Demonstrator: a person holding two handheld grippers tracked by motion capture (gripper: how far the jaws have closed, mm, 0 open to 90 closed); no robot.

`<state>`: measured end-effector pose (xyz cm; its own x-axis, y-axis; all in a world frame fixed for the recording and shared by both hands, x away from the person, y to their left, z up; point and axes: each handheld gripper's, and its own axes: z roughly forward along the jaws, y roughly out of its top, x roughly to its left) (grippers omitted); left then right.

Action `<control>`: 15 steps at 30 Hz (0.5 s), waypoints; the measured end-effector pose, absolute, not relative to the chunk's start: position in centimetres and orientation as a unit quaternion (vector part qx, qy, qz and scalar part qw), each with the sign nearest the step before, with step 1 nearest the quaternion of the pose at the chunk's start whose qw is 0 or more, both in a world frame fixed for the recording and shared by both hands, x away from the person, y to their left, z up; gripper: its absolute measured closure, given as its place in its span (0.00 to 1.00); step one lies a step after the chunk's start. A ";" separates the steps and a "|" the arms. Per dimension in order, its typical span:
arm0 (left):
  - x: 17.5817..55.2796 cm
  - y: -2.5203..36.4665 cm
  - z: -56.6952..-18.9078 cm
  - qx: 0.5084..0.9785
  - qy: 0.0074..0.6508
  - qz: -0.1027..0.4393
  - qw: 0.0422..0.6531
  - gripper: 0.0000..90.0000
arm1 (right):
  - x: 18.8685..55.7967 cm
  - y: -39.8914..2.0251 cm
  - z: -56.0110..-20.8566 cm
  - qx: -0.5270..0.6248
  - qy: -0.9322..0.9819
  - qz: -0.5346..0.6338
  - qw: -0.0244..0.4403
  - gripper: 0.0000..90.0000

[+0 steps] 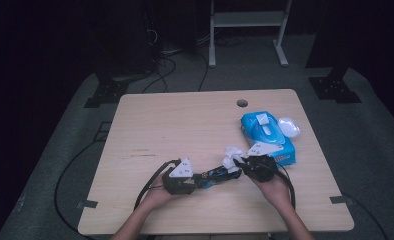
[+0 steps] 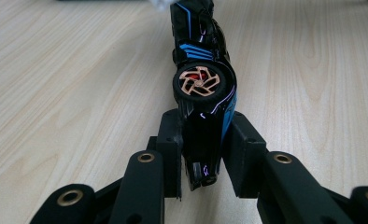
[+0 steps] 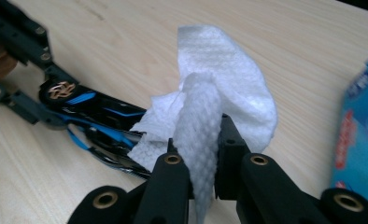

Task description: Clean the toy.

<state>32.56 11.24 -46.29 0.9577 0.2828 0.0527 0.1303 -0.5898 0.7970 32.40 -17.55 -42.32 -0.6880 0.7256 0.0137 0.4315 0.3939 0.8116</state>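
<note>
A black toy car with blue stripes and copper wheels (image 2: pixel 203 84) is held on its side just above the table, and my left gripper (image 2: pixel 202 154) is shut on its rear end. In the high view the car (image 1: pixel 216 175) stretches from the left gripper (image 1: pixel 197 179) toward the right gripper (image 1: pixel 239 164). My right gripper (image 3: pixel 201 163) is shut on a crumpled white wet wipe (image 3: pixel 219 88), whose lower folds rest against the far end of the car (image 3: pixel 102 121). The wipe (image 1: pixel 232 155) shows as a white tuft at the car's front.
A blue pack of wet wipes (image 1: pixel 270 137) with its white lid flipped open lies at the right of the wooden table (image 1: pixel 175 125), close behind the right gripper. A round cable hole (image 1: pixel 242 103) sits near the far edge. Cables trail off the front left.
</note>
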 end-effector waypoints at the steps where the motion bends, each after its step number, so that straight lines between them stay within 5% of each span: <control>1: 32.6 11.2 -46.3 0.887 0.117 0.087 0.439 0.77 | 32.4 -17.5 -42.4 0.354 0.817 0.420 0.175 0.94; 6: 32.5 11.2 -46.3 0.886 0.118 0.087 0.439 0.77 | 31.9 -15.7 -42.2 0.331 0.823 0.431 0.165 0.93; 9: 32.5 11.1 -46.3 0.886 0.119 0.086 0.440 0.77 | 31.4 -12.8 -42.5 0.295 0.831 0.457 0.118 0.93; 15: 32.6 11.4 -46.2 0.887 0.118 0.089 0.437 0.77 | 31.4 -13.1 -42.3 0.292 0.837 0.443 0.134 0.93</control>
